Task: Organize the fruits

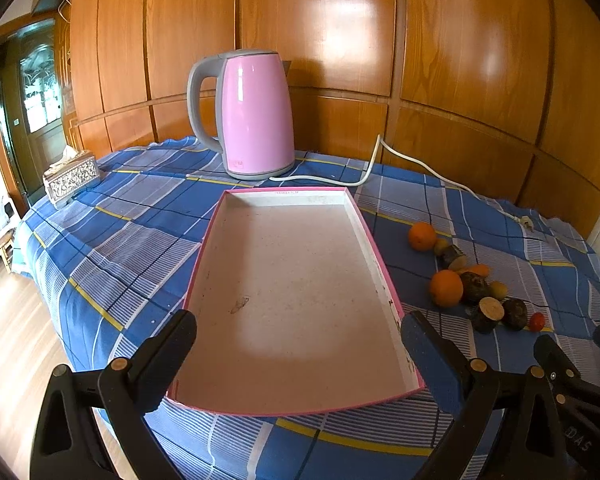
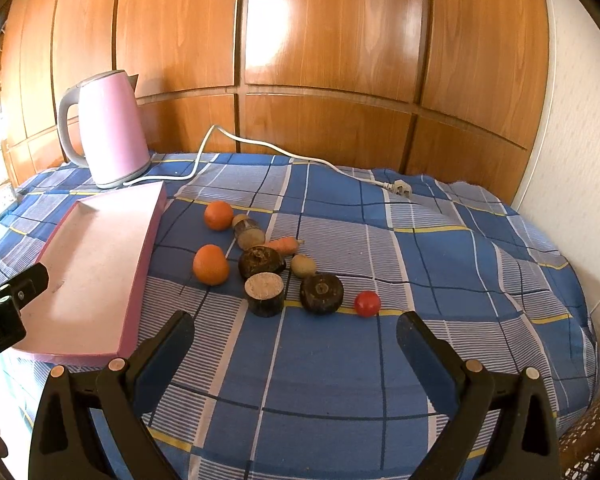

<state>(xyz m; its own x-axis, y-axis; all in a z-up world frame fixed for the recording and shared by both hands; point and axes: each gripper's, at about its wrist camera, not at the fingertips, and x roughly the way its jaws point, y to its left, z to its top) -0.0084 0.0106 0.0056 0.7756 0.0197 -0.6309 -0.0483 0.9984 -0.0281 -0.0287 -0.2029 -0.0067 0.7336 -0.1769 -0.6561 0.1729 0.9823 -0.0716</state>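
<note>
Meanwhile both grippers, left gripper (image 1: pixel 298 354) above the empty pink tray (image 1: pixel 374 240) and right gripper (image 2: pixel 296 346) before the fruits (image 2: pixel 260 264), hold fingers wide apart.

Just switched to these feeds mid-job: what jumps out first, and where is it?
The pink kettle stands at the back of the checked tablecloth, in front of the wooden wall panels. Ahead of it lies a shallow pink tray with nothing in it. To the tray's right sits a loose cluster of produce: two oranges, dark round pieces and a small red tomato. Both grippers hang open, holding nothing.
</note>
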